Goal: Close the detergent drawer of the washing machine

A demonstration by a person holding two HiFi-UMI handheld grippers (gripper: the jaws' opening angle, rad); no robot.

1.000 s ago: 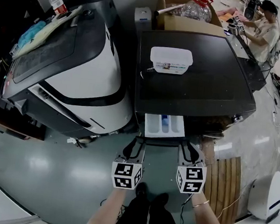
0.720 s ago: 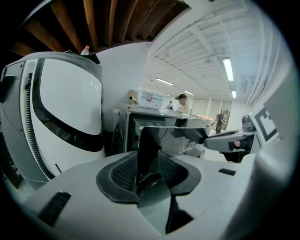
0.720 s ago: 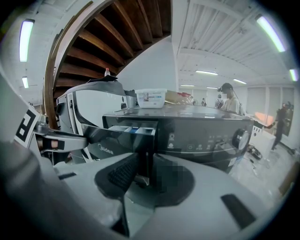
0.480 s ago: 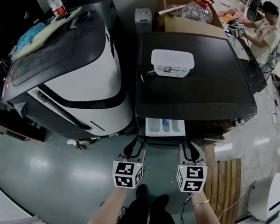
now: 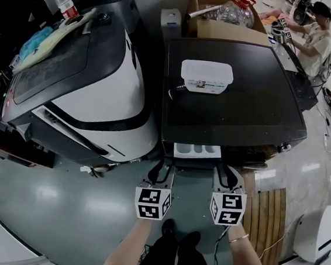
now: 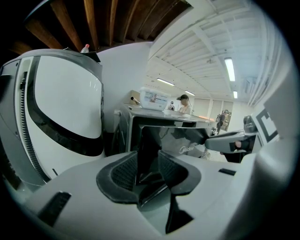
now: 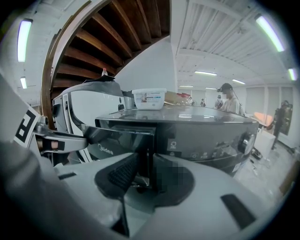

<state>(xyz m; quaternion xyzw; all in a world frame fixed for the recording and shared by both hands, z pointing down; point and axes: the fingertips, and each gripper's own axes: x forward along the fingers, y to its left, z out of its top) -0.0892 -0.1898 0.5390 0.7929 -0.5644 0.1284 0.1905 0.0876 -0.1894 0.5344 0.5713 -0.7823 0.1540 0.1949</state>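
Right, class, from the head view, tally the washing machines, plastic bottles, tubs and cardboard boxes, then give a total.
Washing machines: 2, the white-and-grey washing machine and the black washing machine
Clear plastic bottles with red caps: 2, the small bottle and the large bottle
White plastic tub: 1
Brown cardboard box: 1
Total: 6

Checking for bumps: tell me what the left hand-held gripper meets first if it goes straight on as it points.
The dark front panel of the detergent drawer, whose left edge stands between the open jaws; it looks very close, though depth is unclear.
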